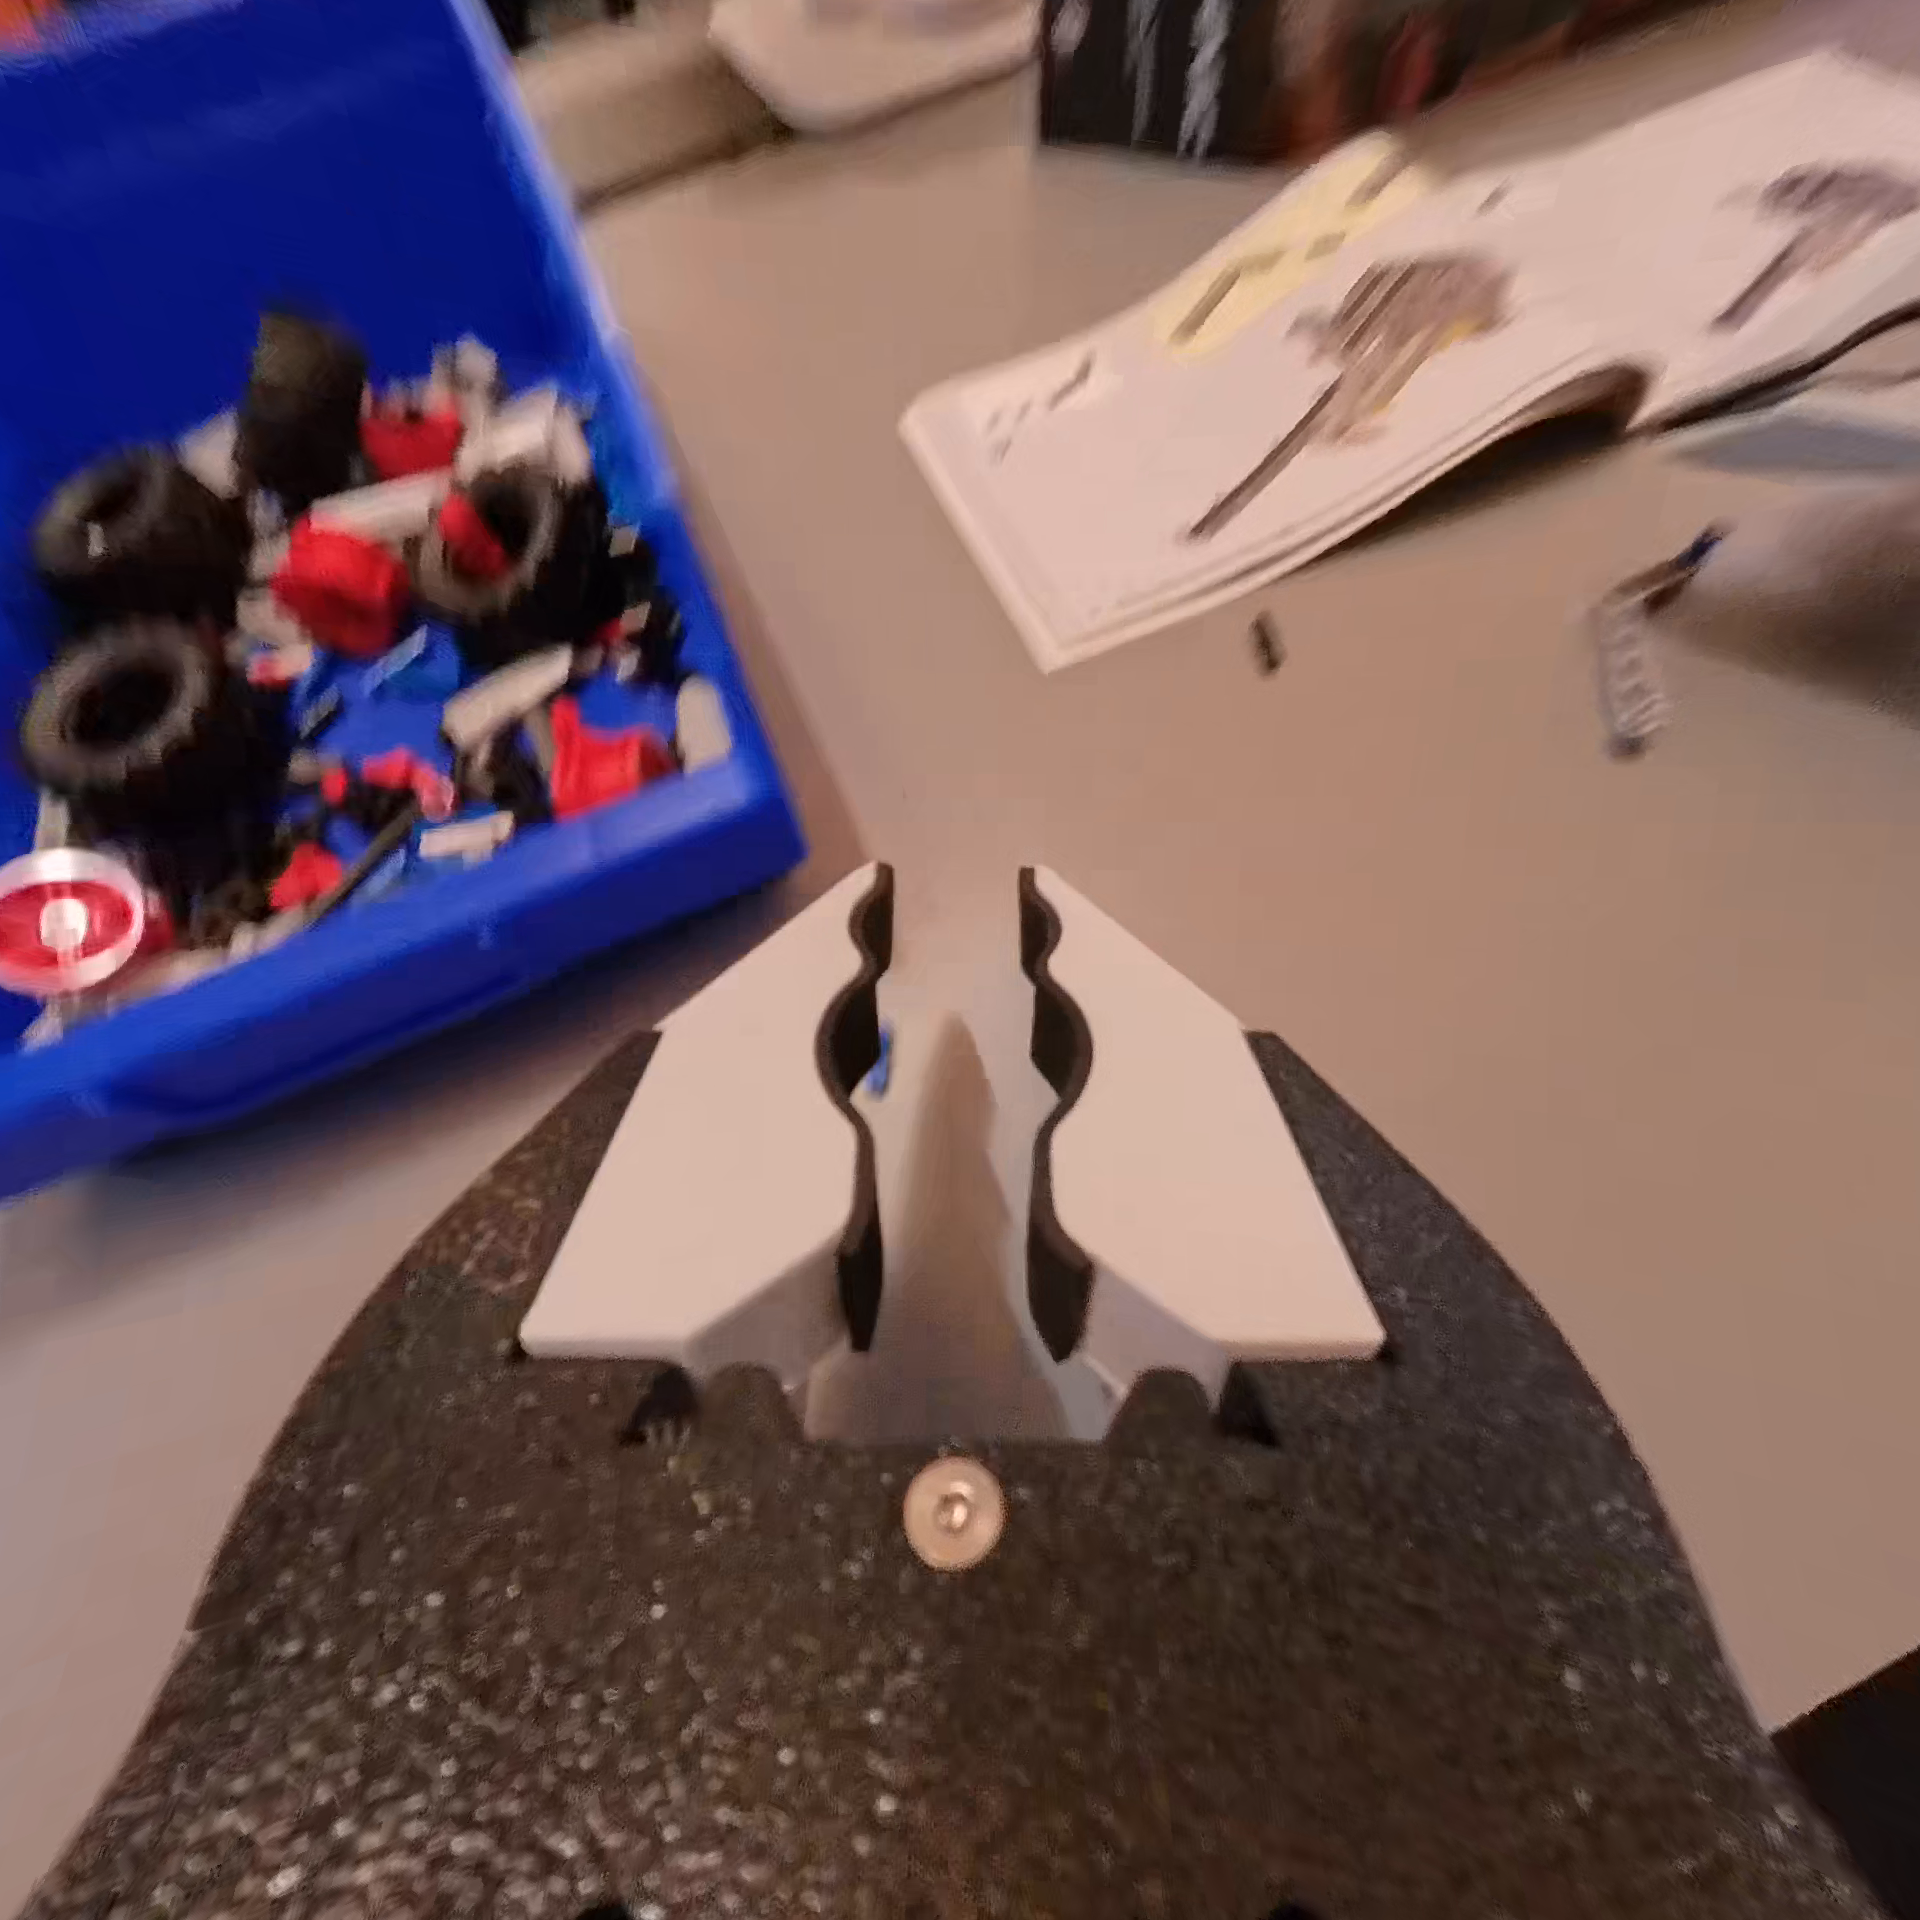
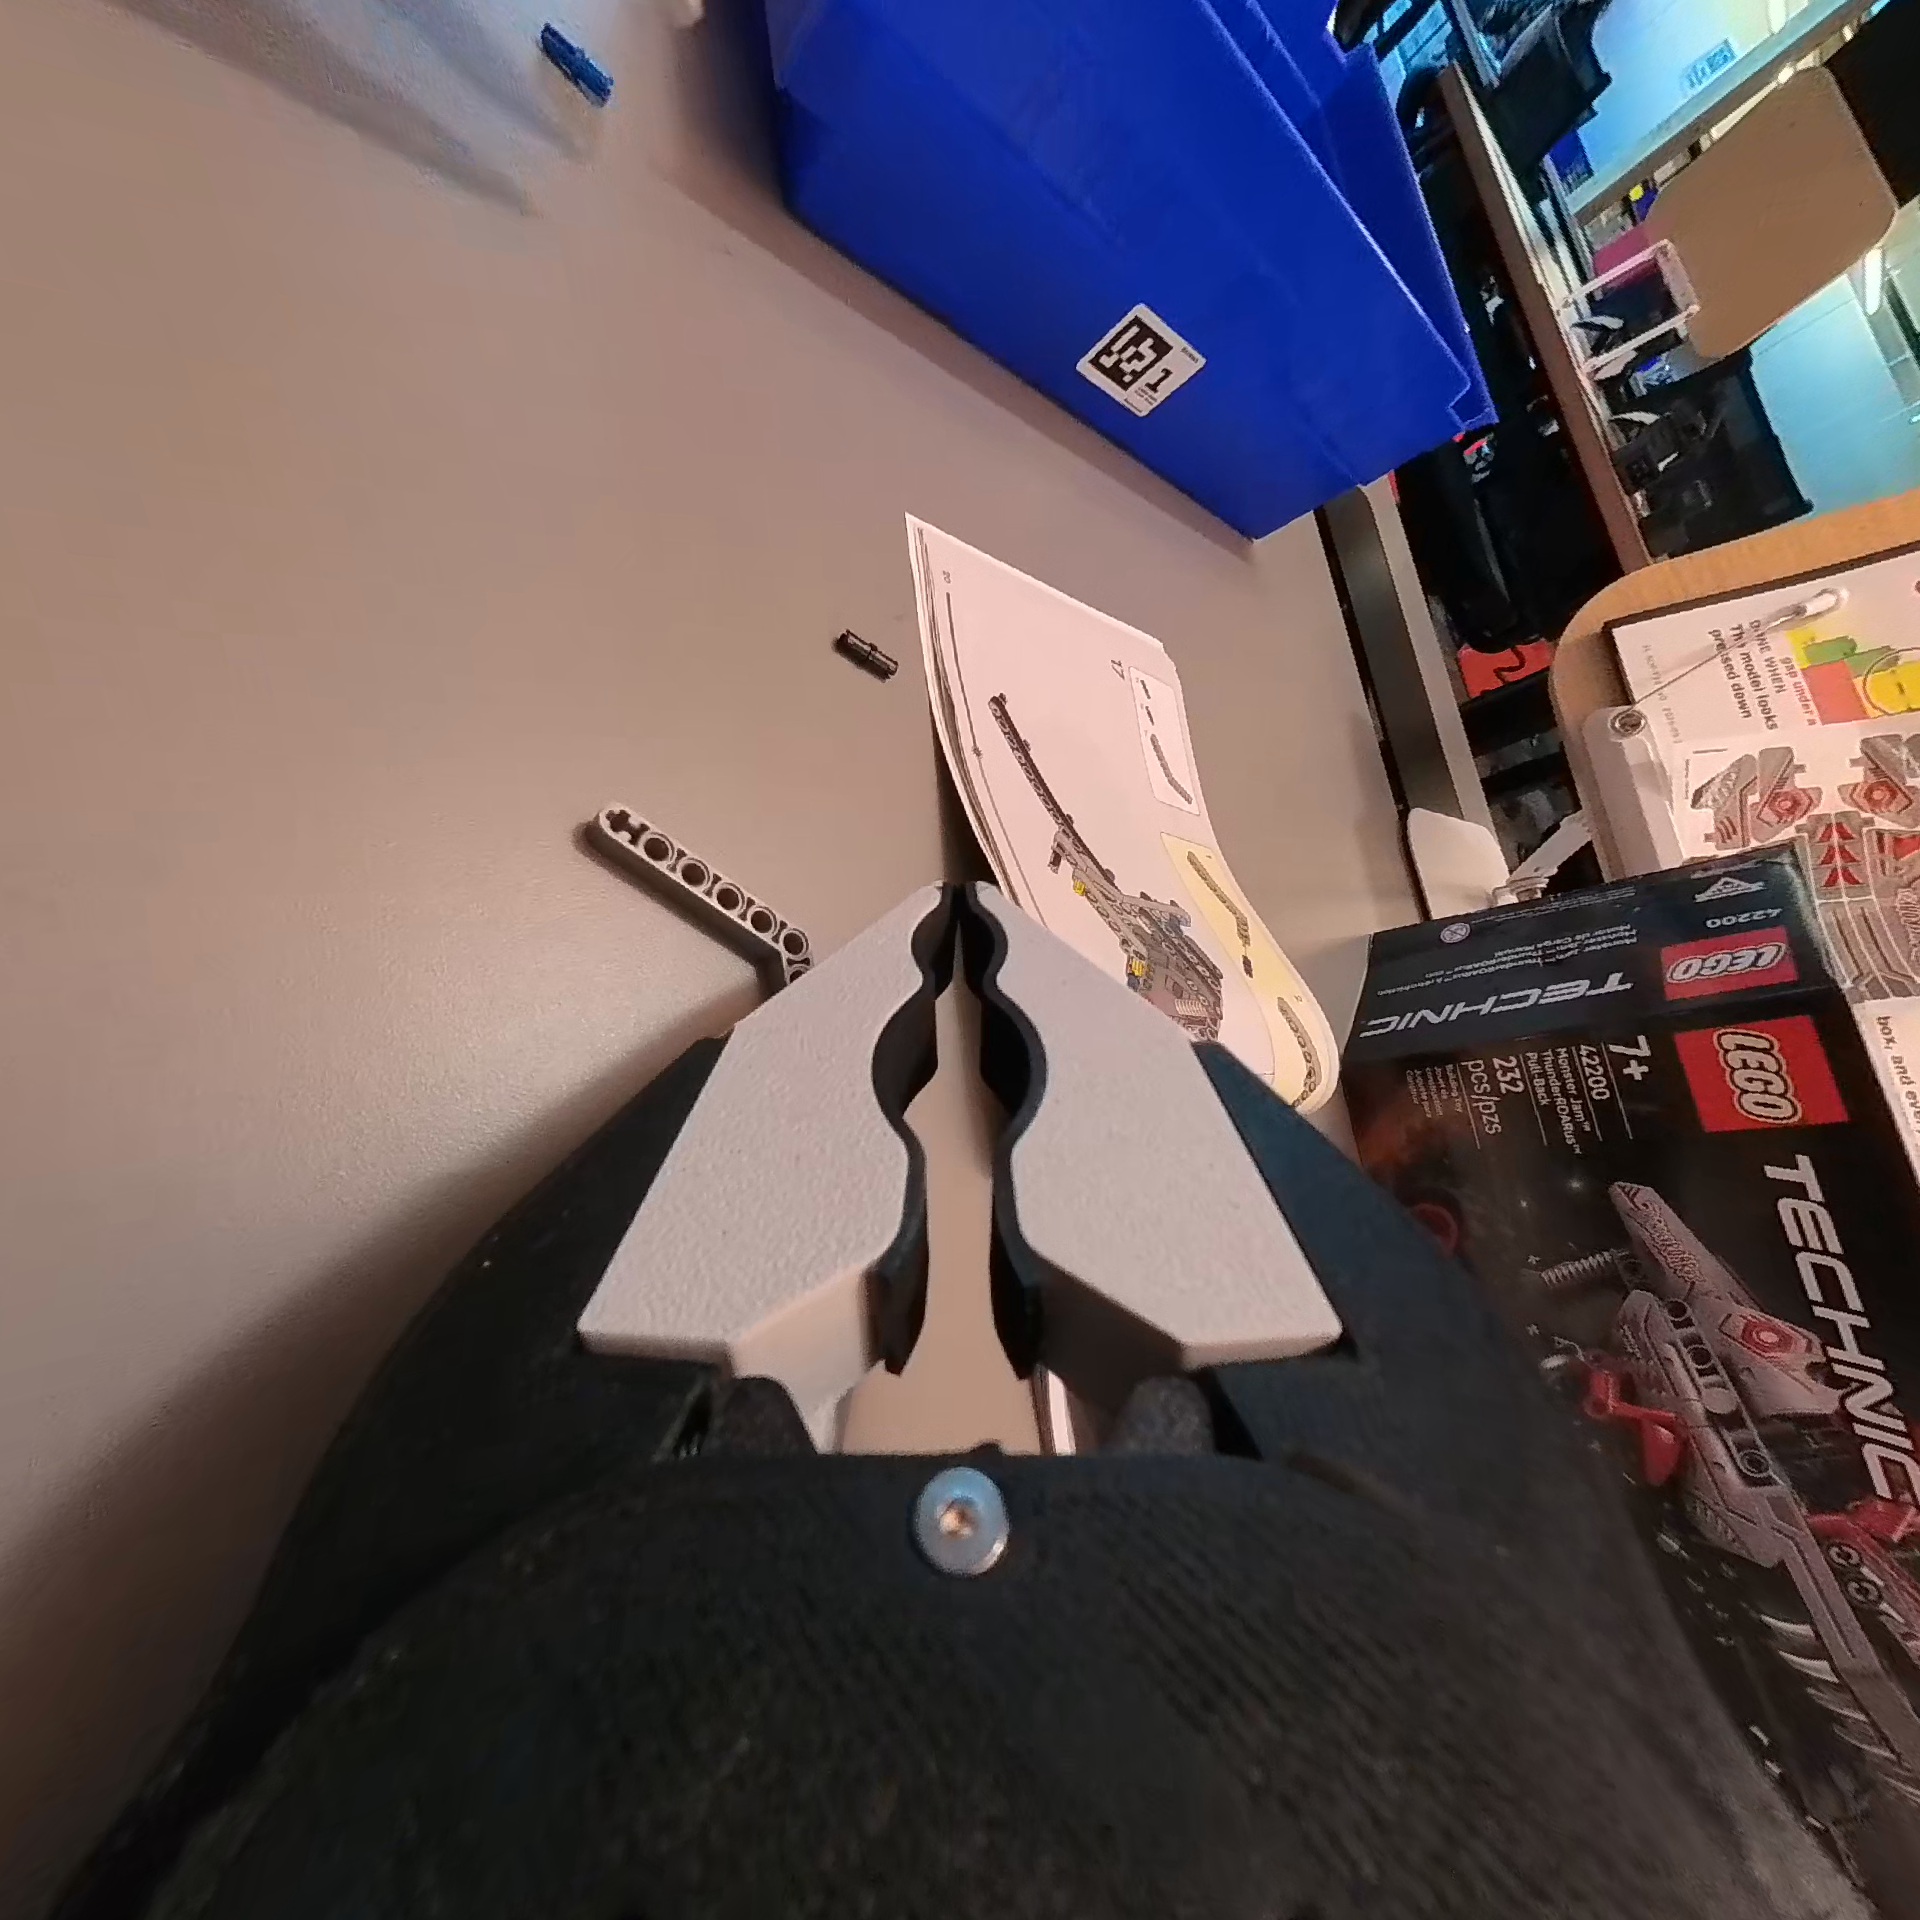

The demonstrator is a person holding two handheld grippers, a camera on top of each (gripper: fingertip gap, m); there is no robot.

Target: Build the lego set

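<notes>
My left gripper [image 1: 954, 883] is open with a narrow gap, hovering over the table beside the blue bin [image 1: 582, 935] of loose parts [image 1: 343, 644]. A small blue piece [image 1: 883, 1060] shows against its left pad; I cannot tell whether it is held. My right gripper [image 2: 958, 920] is shut and empty, low over the table. A grey bent beam [image 2: 707, 883] lies just left of its tips, also blurred in the left wrist view [image 1: 1633, 675]. A black pin [image 2: 868, 655] lies near the open instruction booklet [image 2: 1091, 831], which the left wrist view also shows [image 1: 1351, 395]. A blue pin [image 2: 575, 64] shows far off.
The blue bin [image 2: 1091, 208] with a white tag stands behind the booklet. The black set box [image 2: 1610, 1195] lies right of my right gripper near the table edge. A sticker sheet [image 2: 1818, 831] lies on another surface beyond. The black pin [image 1: 1262, 644] sits on bare table. The grippers' ends are close to 20 cm from one another. The black pin [image 2: 868, 655] lies around 9 cm away from my right fingertips. It is also in sight in the left wrist view [image 1: 1259, 645].
</notes>
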